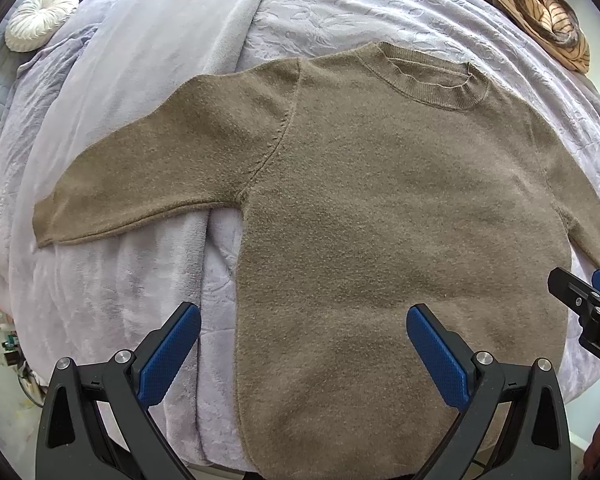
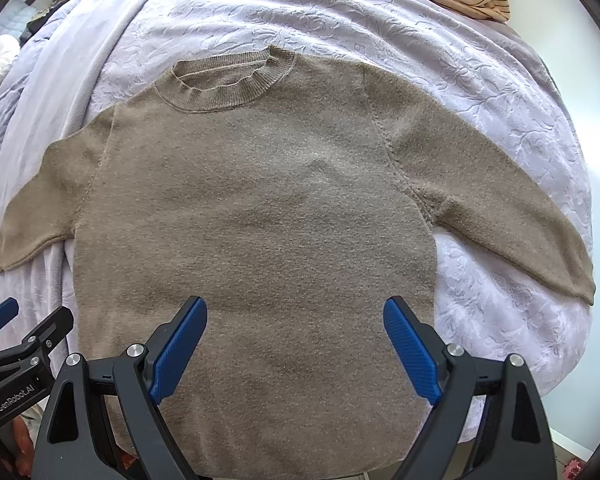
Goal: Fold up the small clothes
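Observation:
A brown knit sweater [image 1: 380, 200] lies flat and face up on a lilac bedspread [image 1: 340, 8], collar away from me and both short sleeves spread out. My left gripper [image 1: 303, 320] hovers open above the sweater's lower left hem, one blue pad over the blanket and the other over the knit. In the right wrist view the same sweater [image 2: 260, 208] fills the middle, and my right gripper [image 2: 295, 312] stands open above its lower body. Neither gripper holds any fabric. The other gripper shows at each view's edge.
A striped tan garment [image 1: 540, 12] is heaped at the bed's far right corner. A round white cushion [image 1: 40, 16] sits at the far left. A fleecy lilac blanket [image 1: 140, 80] covers the left side of the bed. The near bed edge drops just below the hem.

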`<state>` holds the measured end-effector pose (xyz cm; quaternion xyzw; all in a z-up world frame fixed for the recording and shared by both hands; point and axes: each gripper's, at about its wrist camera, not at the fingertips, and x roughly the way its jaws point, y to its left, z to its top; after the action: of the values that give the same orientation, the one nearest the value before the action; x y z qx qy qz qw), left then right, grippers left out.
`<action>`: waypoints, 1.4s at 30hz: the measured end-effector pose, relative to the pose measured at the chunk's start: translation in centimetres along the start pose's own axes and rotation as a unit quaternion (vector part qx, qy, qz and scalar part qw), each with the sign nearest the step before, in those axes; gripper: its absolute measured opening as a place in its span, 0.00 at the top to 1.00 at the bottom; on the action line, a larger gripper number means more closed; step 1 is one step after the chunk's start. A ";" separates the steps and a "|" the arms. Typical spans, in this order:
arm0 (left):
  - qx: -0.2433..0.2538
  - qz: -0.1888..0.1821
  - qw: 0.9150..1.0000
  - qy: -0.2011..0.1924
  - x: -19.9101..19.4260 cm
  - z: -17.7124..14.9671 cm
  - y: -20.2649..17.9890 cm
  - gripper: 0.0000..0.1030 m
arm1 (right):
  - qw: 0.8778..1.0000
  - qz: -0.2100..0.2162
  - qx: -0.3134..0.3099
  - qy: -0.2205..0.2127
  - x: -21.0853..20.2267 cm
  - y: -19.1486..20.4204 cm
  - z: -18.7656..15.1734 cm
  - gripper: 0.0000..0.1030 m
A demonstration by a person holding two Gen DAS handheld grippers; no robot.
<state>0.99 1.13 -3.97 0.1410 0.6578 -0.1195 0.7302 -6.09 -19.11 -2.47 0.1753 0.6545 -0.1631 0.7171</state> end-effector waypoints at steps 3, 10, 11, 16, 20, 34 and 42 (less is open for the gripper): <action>-0.007 -0.001 1.000 -0.002 0.4 0.1 0.3 0.00 | 1.000 0.002 -0.001 -0.001 0.1 0.0 -0.1 0.11; -0.044 -0.053 0.998 0.012 2.5 -0.2 3.7 0.00 | 1.000 0.000 -0.025 -0.007 0.1 1.8 -1.1 0.11; -0.058 -0.065 0.996 0.005 2.6 -0.4 4.9 0.00 | 0.999 0.001 -0.032 -0.008 0.1 2.4 -1.3 0.11; -0.152 -0.104 0.982 -0.051 3.2 -0.9 12.7 0.00 | 0.997 0.015 -0.070 -0.011 0.2 5.8 -2.4 0.11; -0.248 -0.144 0.953 -0.098 4.8 -1.1 21.7 0.00 | 0.994 0.040 -0.104 -0.012 0.3 9.4 -3.0 0.11; -0.450 -0.265 0.833 -0.182 12.2 -1.6 38.2 0.03 | 0.983 0.071 -0.170 0.005 1.2 18.8 -5.3 0.11; -0.396 -0.263 0.857 -0.198 11.8 -0.9 38.9 0.89 | 0.985 0.081 -0.153 0.003 1.3 20.8 -5.9 0.11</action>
<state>15.41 37.82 -13.86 -0.3652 0.5035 -0.0618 0.7806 -1.58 2.02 -3.45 0.1162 0.6574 -0.0018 0.7445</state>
